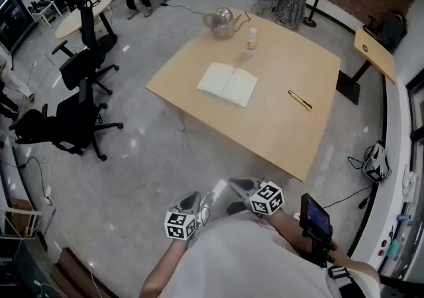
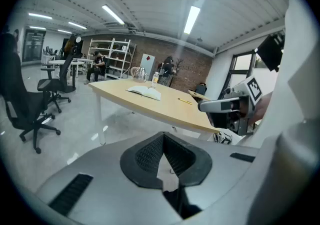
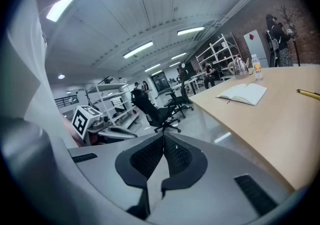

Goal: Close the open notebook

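While the notebook [image 1: 227, 84] is lying open, untouched, the whole task is waiting. The left gripper [image 2: 163, 155] and right gripper [image 3: 163, 155] are hovering well apart from it, jaws together, empty.

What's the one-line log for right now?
white open notebook: untouched on tan wooden table | left gripper: jaws shut, empty | right gripper: jaws shut, empty

No readable text, label, brand, number or sign on anything here
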{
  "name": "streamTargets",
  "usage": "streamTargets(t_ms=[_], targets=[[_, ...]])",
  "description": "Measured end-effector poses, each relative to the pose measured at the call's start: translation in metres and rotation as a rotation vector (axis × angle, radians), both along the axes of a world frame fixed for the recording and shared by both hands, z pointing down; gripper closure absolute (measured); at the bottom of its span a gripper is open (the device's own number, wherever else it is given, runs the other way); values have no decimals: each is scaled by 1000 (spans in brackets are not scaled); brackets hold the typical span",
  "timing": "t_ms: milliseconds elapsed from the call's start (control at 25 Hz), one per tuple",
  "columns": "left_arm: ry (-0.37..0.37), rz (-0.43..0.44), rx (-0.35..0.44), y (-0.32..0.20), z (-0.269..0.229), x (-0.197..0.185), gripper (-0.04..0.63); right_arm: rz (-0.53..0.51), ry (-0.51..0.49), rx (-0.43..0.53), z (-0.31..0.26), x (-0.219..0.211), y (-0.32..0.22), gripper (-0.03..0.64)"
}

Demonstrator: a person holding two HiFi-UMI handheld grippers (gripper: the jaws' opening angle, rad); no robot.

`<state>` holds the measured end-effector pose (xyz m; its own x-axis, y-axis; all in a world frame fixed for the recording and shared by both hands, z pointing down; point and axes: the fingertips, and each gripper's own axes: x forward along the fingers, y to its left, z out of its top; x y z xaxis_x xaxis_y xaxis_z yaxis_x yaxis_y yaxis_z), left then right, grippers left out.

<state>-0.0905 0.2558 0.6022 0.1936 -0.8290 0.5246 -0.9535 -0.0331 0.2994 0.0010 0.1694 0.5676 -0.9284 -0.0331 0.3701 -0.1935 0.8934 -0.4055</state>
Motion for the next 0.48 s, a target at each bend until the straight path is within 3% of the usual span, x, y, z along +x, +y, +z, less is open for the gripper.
streamTargets(t_ms=[200,480], targets=[[-36,39,26,-79,-12,-5,588,9,-20,35,-14,-8,-77,601],[-78,12,17,-151,-23,-13,589,52,-53,19,-20,-3,-151,601]])
